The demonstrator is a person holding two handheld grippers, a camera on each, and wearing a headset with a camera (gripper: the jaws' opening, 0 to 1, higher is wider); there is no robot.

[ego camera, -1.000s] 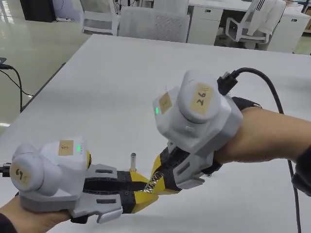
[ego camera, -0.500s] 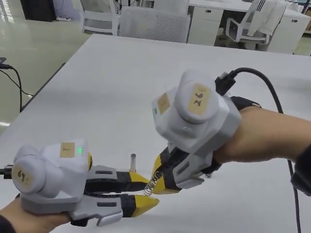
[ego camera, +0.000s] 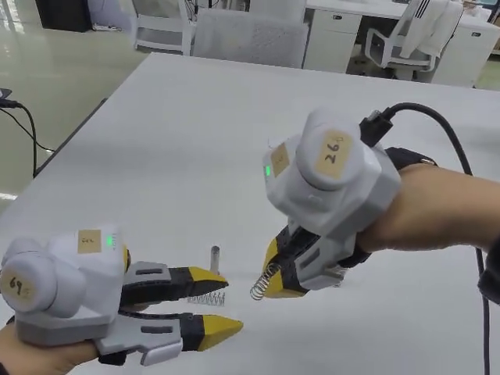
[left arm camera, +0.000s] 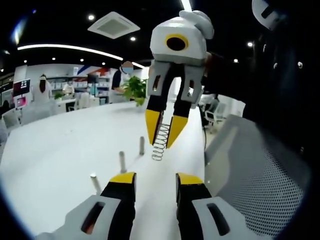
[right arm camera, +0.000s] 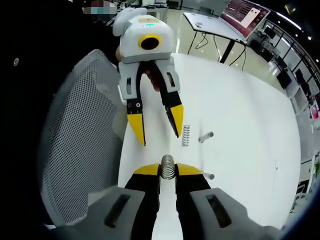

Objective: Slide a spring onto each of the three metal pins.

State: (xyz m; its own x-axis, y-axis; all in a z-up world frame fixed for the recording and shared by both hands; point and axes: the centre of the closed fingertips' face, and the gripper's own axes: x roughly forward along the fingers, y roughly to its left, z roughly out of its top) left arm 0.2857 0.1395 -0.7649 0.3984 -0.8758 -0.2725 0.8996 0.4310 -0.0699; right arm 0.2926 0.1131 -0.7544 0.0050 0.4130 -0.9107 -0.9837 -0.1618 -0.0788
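Note:
My right gripper (ego camera: 276,280) is shut on a small metal spring (ego camera: 260,286), which sticks out from its yellow tips above the white table (ego camera: 195,141). In the right gripper view the spring (right arm camera: 167,167) sits end-on between the jaws. My left gripper (ego camera: 219,301) stands open, facing it from the left with nothing between its fingers. A second spring (ego camera: 205,298) lies on the table beside the left tips. One upright metal pin (ego camera: 214,256) stands just behind it. The left gripper view has three pins in a row (left arm camera: 142,145), (left arm camera: 122,161), (left arm camera: 95,182), left of the held spring (left arm camera: 160,142).
A black cable (ego camera: 437,141) trails from the right gripper over a forearm. Office chairs (ego camera: 250,35) and desks stand beyond the table's far edge. A mesh chair back (right arm camera: 75,130) is close behind the left gripper.
My left gripper has opened, let go of the spring and drawn back to the left. The right gripper keeps the spring and has shifted slightly right.

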